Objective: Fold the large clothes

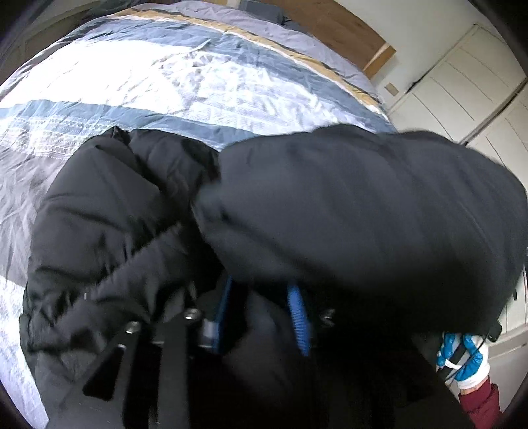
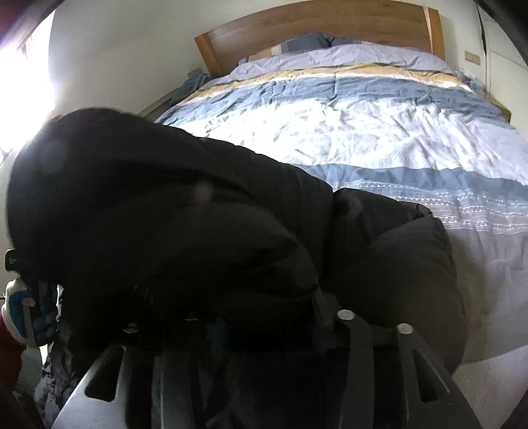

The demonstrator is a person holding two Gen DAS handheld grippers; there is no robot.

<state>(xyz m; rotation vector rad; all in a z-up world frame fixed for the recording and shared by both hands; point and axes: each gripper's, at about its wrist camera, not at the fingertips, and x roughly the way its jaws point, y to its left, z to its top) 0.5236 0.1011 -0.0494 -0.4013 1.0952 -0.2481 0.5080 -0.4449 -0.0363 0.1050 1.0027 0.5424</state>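
A large black puffer jacket [image 1: 109,211] lies bunched at the near edge of the bed; it also fills the right wrist view [image 2: 204,231]. My left gripper [image 1: 264,307] has its blue-padded fingers [image 1: 298,316] closed on a fold of the jacket, which is lifted and drapes over the fingers. My right gripper [image 2: 264,316] is buried in the black fabric and its fingertips are hidden, with the jacket bulging up over it. A gloved hand [image 1: 462,359] holding the other gripper shows at the lower right of the left wrist view.
The bed [image 2: 379,132] has a crumpled striped blue, white and yellow duvet and a wooden headboard [image 2: 313,29]. Pillows [image 2: 310,41] lie at the head. White cupboard doors [image 1: 462,79] stand beside the bed. A bright window [image 2: 19,82] is at the left.
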